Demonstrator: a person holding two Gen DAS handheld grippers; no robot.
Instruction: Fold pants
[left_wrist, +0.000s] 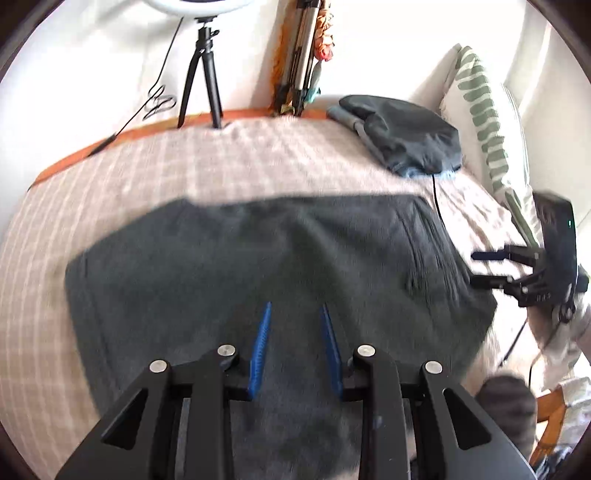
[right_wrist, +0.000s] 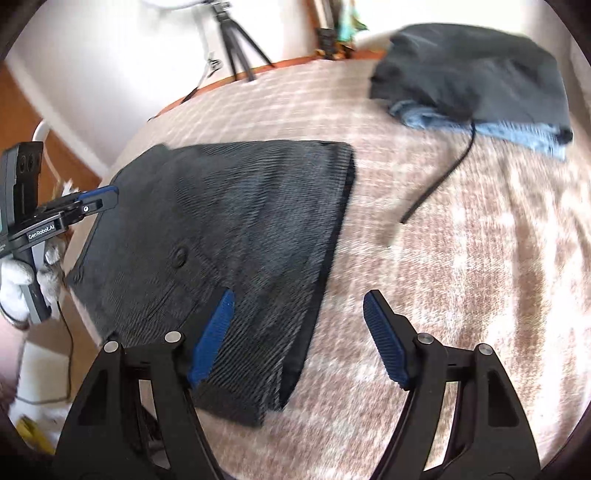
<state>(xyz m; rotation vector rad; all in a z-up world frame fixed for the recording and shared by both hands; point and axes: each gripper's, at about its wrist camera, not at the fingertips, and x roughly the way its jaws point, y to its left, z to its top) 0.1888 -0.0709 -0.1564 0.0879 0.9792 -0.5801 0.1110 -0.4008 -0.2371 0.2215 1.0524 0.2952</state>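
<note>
Dark grey corduroy pants (left_wrist: 258, 266) lie folded flat on the checked bedspread (left_wrist: 147, 162); they also show in the right wrist view (right_wrist: 236, 229). My left gripper (left_wrist: 295, 308) hovers over the near part of the pants, jaws a little apart and empty. It also shows at the left edge of the right wrist view (right_wrist: 107, 197), beside the pants' far corner. My right gripper (right_wrist: 299, 301) is open and empty, one finger over the pants' near edge, the other over the bedspread. It shows at the right of the left wrist view (left_wrist: 476, 267), beside the pants.
A pile of folded dark and blue clothes (right_wrist: 476, 77) lies at the bed's far right, with a black cable (right_wrist: 439, 177) running from it. A striped pillow (left_wrist: 480, 114) leans at the right. A tripod with ring light (left_wrist: 203, 74) stands beyond the bed's orange edge.
</note>
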